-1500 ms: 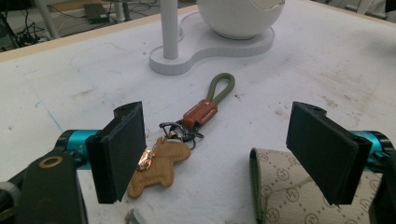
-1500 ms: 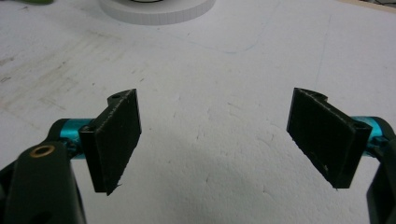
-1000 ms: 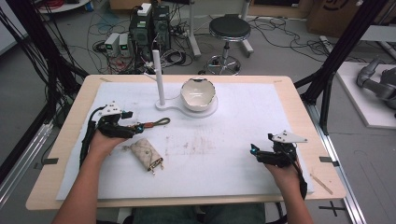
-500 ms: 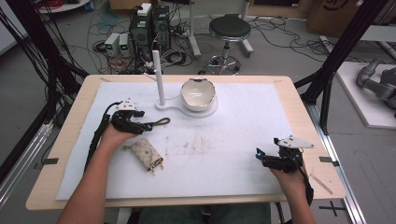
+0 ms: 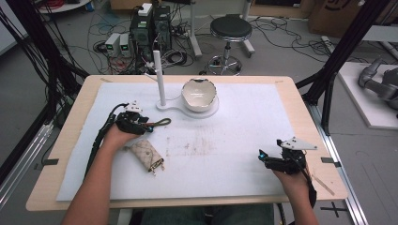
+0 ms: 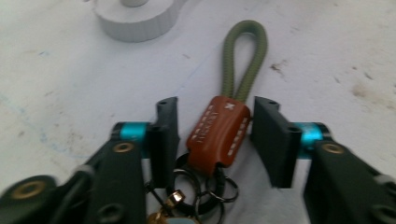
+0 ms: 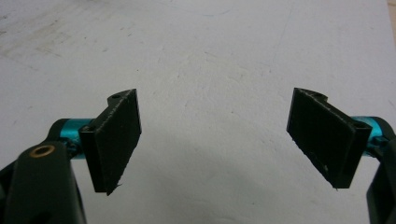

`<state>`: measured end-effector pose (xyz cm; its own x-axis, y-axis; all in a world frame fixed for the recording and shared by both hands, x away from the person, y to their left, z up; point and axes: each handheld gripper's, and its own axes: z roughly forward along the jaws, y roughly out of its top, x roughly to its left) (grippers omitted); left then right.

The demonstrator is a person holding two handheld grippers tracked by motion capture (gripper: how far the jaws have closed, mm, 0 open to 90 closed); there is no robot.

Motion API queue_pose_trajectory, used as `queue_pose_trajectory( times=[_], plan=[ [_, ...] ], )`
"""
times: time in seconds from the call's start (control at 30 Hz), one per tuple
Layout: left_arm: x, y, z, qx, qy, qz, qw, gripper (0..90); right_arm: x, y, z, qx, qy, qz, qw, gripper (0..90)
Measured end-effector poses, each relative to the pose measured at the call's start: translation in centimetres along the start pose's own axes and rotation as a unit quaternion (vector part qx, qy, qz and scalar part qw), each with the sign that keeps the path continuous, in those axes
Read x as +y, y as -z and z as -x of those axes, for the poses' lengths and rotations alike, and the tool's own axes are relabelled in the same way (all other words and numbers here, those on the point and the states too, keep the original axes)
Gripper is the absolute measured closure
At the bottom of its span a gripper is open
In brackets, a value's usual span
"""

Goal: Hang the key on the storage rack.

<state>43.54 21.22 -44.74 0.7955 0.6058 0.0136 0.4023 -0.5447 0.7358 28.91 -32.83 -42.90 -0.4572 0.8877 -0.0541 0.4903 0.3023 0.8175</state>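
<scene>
One mark to report: in the left gripper view, the brown leather tab of the key fob (image 6: 218, 135), stitched in white along both edges, carries a line of stamped capital letters running lengthwise, too soft and blurred to spell out. A small embossed emblem sits just above that line.

Wide bare mat lies between the left claw (image 5: 149, 125) and the right claw (image 5: 264, 157). At the bench's (image 5: 300, 98) far middle, a white post (image 5: 159, 77) and bowl (image 5: 199, 93) on one base block the way. Just near the left claw, a quilted pouch (image 5: 144, 153) crowds the left side.
</scene>
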Motion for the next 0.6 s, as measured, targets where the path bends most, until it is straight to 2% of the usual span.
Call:
queue_pose_trajectory(
  times=[0.1,0.27,0.4,0.47,0.57,0.6],
  plan=[
    [0.1,0.0,0.2,-0.005,-0.006,-0.002,1.0,67.2,0.0,0.0,0.0,0.0,0.0,0.001,1.0,18.0],
    [0.3,0.0,0.6,0.0,-0.023,-0.004,0.9997,69.4,0.0,0.1,0.1,-0.001,0.001,0.002,1.0,18.0],
    [0.4,0.2,0.7,0.005,-0.025,0.002,0.9997,70.7,0.1,0.0,0.0,0.001,0.002,0.002,1.0,18.0],
    [0.7,0.8,0.7,0.009,-0.023,0.026,0.9994,70.9,0.2,-0.1,-0.1,0.003,0.002,0.002,1.0,18.0],
    [0.9,1.5,0.9,0.018,-0.028,0.039,0.9987,71.0,0.2,-0.2,-0.1,0.005,0.003,0.0,1.0,18.0],
    [1.2,2.3,1.0,0.022,-0.025,0.058,0.9978,71.0,0.3,-0.4,-0.2,0.007,0.004,0.001,1.0,18.0]
  ],
)
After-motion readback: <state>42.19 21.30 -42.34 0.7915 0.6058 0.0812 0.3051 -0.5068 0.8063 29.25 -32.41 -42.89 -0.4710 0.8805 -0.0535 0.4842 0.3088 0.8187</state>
